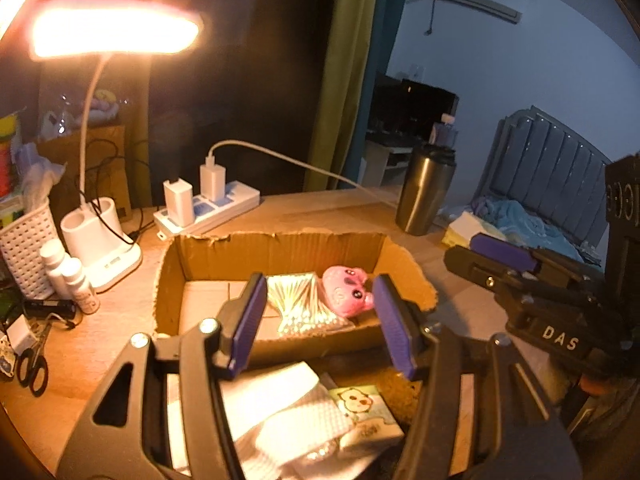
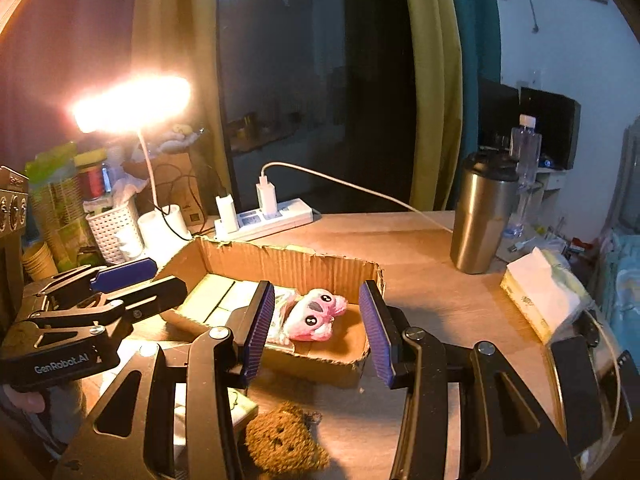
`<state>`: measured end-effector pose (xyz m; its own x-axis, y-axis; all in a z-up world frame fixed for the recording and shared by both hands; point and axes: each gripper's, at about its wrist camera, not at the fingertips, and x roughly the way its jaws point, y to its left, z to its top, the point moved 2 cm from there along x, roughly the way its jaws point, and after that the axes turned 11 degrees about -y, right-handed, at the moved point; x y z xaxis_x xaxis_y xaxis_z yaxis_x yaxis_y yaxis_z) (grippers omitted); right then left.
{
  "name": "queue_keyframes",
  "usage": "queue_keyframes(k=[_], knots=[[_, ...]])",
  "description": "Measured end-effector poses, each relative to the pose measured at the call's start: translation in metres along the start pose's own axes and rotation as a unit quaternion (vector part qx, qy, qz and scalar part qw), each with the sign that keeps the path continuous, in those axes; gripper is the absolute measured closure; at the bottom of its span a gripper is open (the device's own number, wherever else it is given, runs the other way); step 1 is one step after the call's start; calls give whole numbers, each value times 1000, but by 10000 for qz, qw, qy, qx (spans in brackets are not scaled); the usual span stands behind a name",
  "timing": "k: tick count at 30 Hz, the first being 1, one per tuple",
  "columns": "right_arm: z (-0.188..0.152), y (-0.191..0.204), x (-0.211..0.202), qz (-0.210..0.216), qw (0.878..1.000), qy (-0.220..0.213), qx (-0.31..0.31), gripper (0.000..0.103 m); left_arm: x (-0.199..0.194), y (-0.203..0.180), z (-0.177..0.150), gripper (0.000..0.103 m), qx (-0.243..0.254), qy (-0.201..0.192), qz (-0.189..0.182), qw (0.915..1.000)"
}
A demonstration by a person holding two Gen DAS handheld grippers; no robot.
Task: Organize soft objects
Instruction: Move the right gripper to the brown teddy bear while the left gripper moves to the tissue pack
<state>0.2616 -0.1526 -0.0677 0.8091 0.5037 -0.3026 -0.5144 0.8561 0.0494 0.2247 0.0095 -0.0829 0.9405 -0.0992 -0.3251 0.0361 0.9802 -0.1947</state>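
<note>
A pink plush toy (image 1: 347,290) (image 2: 316,314) lies inside the torn cardboard box (image 1: 280,246) (image 2: 296,266), toward its right end, touching a clear pack of cotton swabs (image 1: 298,304) on its left. Near the box's front wall, a brown plush bear (image 2: 286,438) lies on the wooden surface (image 2: 432,280) beside a folded white cloth (image 1: 296,420) and a small cartoon-printed packet (image 1: 366,412). The left hand-held gripper (image 1: 320,320) hovers over the box's near edge, released and holding nothing; the right hand-held gripper (image 2: 318,330) is likewise released and unladen. Farther off stand a steel tumbler (image 2: 480,216), a tissue pack (image 2: 540,300), a power strip (image 1: 208,210) and a lit desk lamp (image 1: 116,26).
</note>
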Motion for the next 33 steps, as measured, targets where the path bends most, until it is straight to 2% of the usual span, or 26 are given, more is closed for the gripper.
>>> queue_keyframes(k=[10, 14, 19, 33], knots=[[2, 15, -28, -100, 9998, -129, -128, 55, -34, 2, 3, 40, -50, -282, -35, 9996], [2, 21, -37, -118, 9996, -164, -187, 48, -44, 2, 1, 40, -85, -336, -57, 9994], [-3, 27, -45, -133, 9995, -155, -229, 47, -54, 3, -4, 36, -125, -385, -61, 9992], [-41, 22, -47, -52, 9998, 205, -62, 47, -55, -4, -36, 35, -157, -47, 40, 9999]])
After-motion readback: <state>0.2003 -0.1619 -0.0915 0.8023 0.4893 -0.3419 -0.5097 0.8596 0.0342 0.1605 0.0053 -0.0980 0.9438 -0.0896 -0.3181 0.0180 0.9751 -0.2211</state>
